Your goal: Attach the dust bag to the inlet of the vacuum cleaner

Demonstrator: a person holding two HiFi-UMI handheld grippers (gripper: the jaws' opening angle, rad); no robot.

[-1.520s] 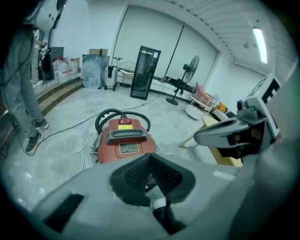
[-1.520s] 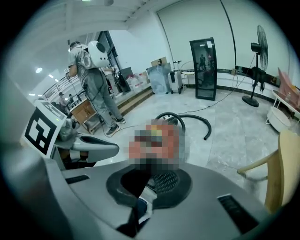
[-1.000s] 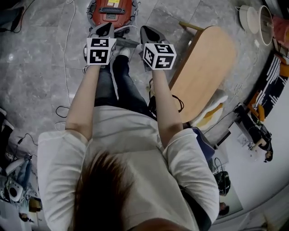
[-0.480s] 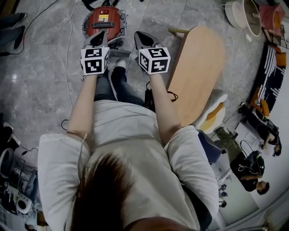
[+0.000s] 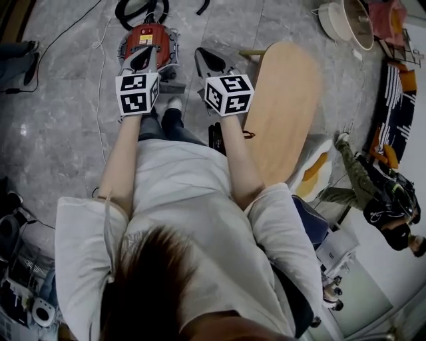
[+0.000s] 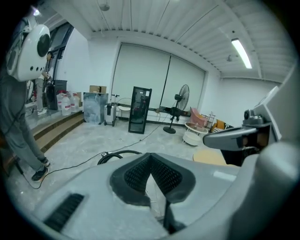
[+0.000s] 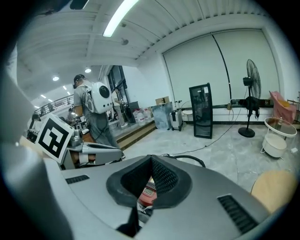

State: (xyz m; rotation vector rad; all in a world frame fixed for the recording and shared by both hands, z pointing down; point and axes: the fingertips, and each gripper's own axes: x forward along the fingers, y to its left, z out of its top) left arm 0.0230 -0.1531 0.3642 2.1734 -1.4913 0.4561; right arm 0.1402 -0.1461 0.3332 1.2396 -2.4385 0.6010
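The red canister vacuum cleaner (image 5: pixel 148 40) sits on the grey floor ahead of my feet, its black hose (image 5: pixel 133 8) curling off behind it. My left gripper (image 5: pixel 146 54) and right gripper (image 5: pixel 201 54) hang side by side in the air above its near side, both shut with nothing between their jaws. In the right gripper view the shut jaws (image 7: pixel 151 174) leave a gap below them, through which a bit of the red vacuum cleaner (image 7: pixel 149 193) shows. The left gripper view has its shut jaws (image 6: pixel 150 165) over bare floor. No dust bag appears in any view.
A long oval wooden table (image 5: pixel 283 106) stands just right of my right arm. A thin cable (image 5: pixel 100 86) runs over the floor on the left. A person (image 5: pixel 363 183) crouches at the far right and another with a white backpack (image 7: pixel 96 112) stands at the left. A fan (image 7: pixel 251 89) and white tubs (image 5: pixel 339 23) stand beyond.
Both grippers have risen together, still shut and empty. The vacuum cleaner now shows more fully beyond their tips, and a person has come into view at the right.
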